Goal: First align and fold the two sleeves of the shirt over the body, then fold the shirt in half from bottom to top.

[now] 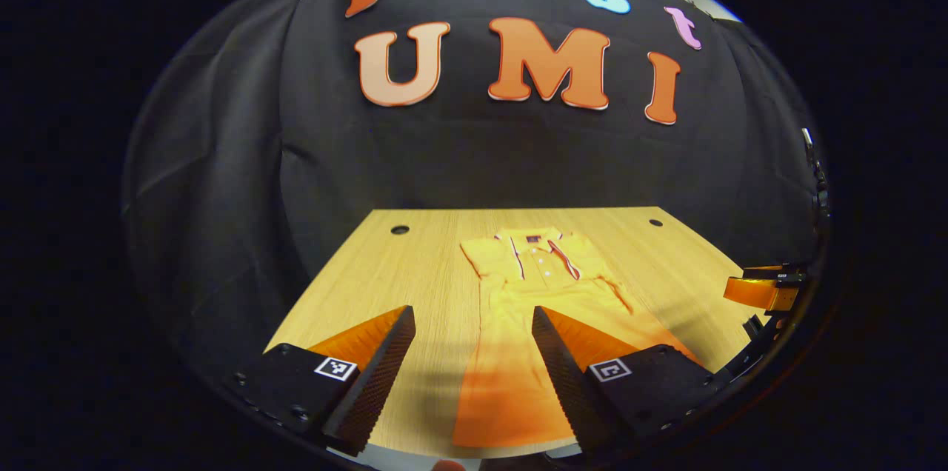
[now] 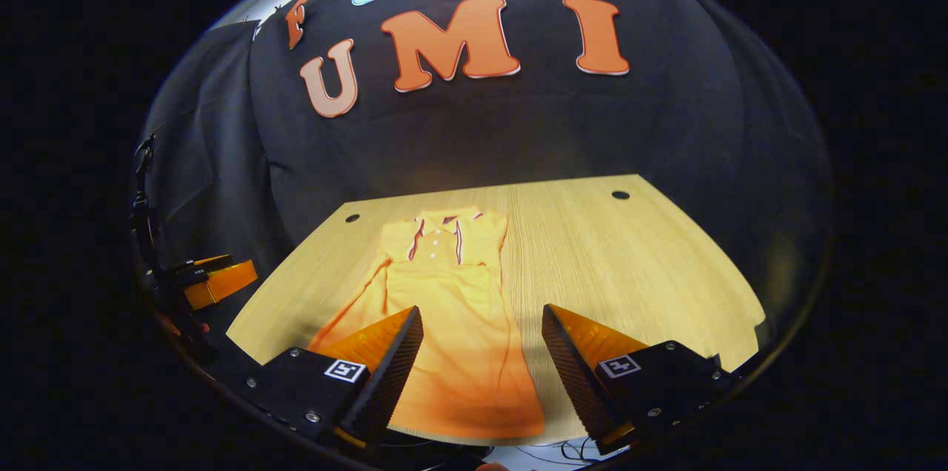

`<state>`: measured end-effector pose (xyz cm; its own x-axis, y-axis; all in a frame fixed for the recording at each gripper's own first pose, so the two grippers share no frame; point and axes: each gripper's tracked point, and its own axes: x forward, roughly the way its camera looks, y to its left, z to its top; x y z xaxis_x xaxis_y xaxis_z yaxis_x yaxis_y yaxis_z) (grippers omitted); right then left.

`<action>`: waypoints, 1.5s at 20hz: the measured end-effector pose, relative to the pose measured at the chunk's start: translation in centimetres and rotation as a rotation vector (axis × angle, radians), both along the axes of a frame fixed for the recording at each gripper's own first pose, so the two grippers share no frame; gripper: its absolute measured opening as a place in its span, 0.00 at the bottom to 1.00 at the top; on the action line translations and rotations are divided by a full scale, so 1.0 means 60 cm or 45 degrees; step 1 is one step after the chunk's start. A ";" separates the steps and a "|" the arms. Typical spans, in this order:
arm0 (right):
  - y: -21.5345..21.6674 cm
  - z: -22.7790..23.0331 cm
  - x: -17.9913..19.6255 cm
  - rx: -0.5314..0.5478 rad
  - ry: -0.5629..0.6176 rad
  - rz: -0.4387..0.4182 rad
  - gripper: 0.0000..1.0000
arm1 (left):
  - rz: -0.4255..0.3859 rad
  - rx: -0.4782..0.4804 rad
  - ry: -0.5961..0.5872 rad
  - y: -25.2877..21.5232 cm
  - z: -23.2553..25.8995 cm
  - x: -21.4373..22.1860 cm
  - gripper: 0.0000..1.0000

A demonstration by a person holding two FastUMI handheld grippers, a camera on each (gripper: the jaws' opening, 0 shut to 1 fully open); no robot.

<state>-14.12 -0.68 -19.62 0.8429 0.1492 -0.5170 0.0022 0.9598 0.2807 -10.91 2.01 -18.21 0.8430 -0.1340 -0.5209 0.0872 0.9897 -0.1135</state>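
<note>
Recording booth, staged rather than lived in. Around me: black cloth wall (image 1: 459,152) draped in folds on three sides; one pale wooden table (image 2: 629,264) with round holes near its far corners (image 1: 400,229); square printed markers (image 1: 335,368) on my gripper bodies; strong lamp glare on the tabletop.

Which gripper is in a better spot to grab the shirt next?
Left, though only just: the open left gripper hangs right at the shirt's side edge, handy for a sleeve. The right gripper, open too, sits over the shirt's middle.
</note>
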 end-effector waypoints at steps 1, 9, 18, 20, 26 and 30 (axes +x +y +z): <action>0.001 -0.021 -0.008 0.004 0.053 0.000 0.99 | -0.015 -0.049 0.085 -0.009 -0.026 -0.006 0.98; 0.011 -0.125 -0.058 0.001 0.346 0.038 0.99 | 0.078 -0.084 0.604 -0.017 -0.101 -0.012 0.98; 0.023 -0.220 -0.120 -0.064 0.624 0.098 0.99 | -0.017 -0.002 0.903 -0.031 -0.130 -0.046 0.99; 0.023 -0.234 -0.124 -0.064 0.650 0.092 0.99 | -0.045 -0.021 0.945 -0.040 -0.147 -0.048 0.99; 0.016 -0.262 -0.134 -0.101 0.721 0.087 0.99 | -0.051 0.007 1.008 -0.036 -0.177 -0.050 0.97; 0.021 -0.265 -0.135 -0.206 0.713 0.159 0.97 | -0.110 0.098 0.984 -0.053 -0.175 -0.056 0.99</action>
<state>-22.21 0.59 -35.51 0.4163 0.1122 -0.9023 -0.0082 0.9928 0.1197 -14.27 -1.17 -28.70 0.2256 -0.1225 -0.9665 0.0885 0.9905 -0.1049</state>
